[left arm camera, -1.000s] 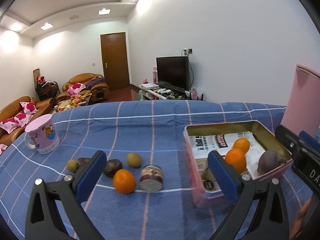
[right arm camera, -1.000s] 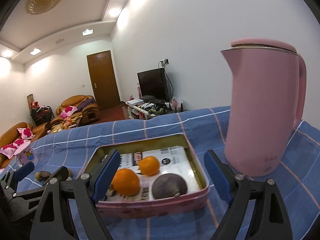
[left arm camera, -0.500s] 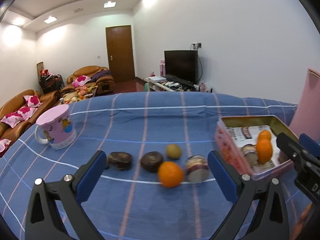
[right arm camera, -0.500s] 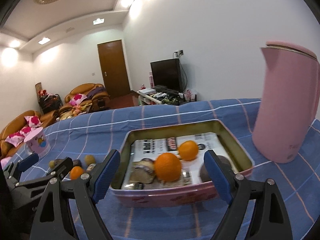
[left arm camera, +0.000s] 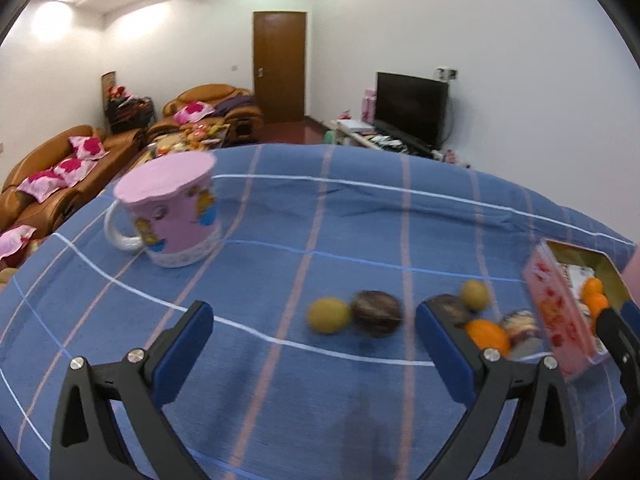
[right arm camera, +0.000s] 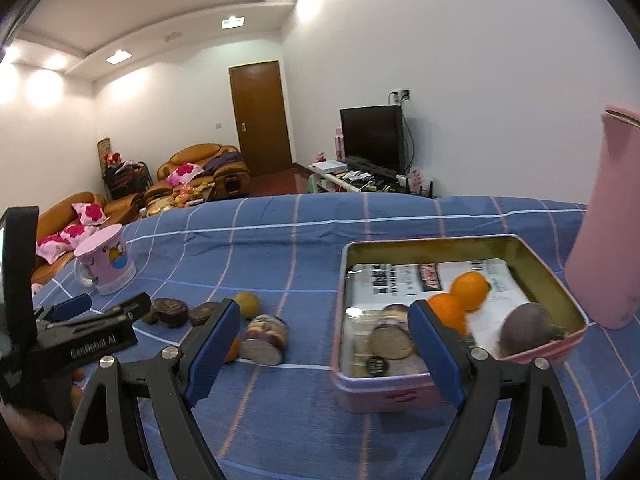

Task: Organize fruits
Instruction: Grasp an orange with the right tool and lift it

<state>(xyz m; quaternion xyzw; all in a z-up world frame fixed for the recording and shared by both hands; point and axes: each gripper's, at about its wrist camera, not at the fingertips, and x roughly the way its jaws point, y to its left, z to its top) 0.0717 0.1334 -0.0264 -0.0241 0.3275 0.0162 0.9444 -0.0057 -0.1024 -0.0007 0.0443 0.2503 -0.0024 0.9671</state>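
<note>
Both tools hovering spread and empty; sorting partly done.

The left tool is hanging over the blue checked surface with jaws wide apart, gripping nothing; the right tool is likewise spread before the pink tin. Two oranges, a dark round fruit and a sliced piece are lying inside the tin. Left outside: a yellow fruit, dark fruits, an orange and a cut piece, clustered just beside the tin. A pink mug is standing well apart; a pink kettle is crowding the tin's far side.
</note>
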